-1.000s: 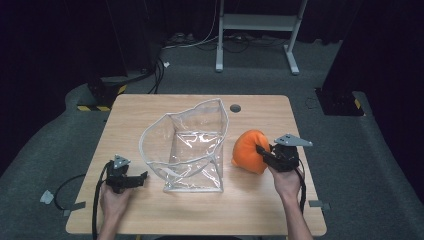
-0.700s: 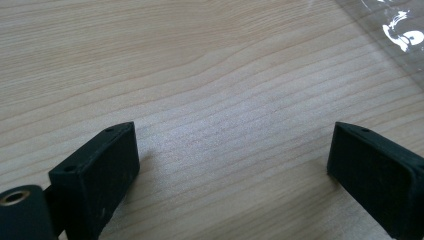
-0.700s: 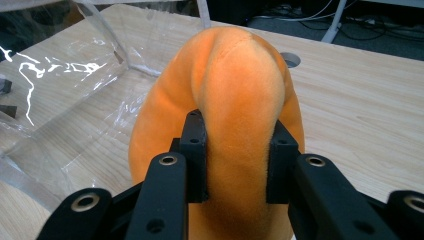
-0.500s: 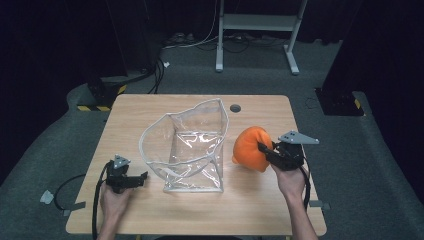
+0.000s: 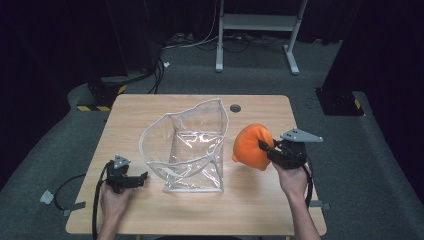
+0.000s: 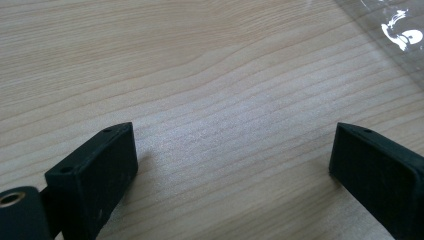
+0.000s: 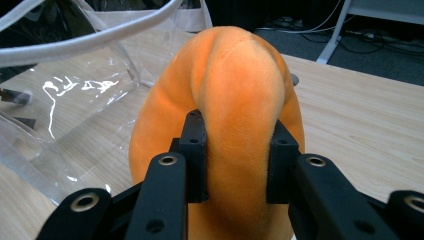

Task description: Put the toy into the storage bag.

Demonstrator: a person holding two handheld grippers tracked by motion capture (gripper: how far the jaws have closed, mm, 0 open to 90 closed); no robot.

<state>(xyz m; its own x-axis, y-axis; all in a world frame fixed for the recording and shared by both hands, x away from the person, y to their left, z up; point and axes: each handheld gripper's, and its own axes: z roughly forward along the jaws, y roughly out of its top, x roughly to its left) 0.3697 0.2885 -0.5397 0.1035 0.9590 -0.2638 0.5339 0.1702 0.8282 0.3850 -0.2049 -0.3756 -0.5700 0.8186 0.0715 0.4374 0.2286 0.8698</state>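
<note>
The right gripper (image 5: 266, 148) clamps an orange plush (image 5: 251, 146) at frame centre-right. A clear bag (image 5: 187, 145) stands just left of it on the worktop (image 5: 260, 200). The left gripper (image 5: 139, 178), jaws wide and empty, rests at lower left.

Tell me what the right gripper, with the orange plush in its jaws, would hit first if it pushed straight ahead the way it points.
Likely the clear plastic bag: the right gripper points left across the table, orange plush leading, toward the bag's near side wall.

A light wooden table (image 5: 150, 115) carries 1 clear plastic bag (image 5: 192, 150) standing open.
</note>
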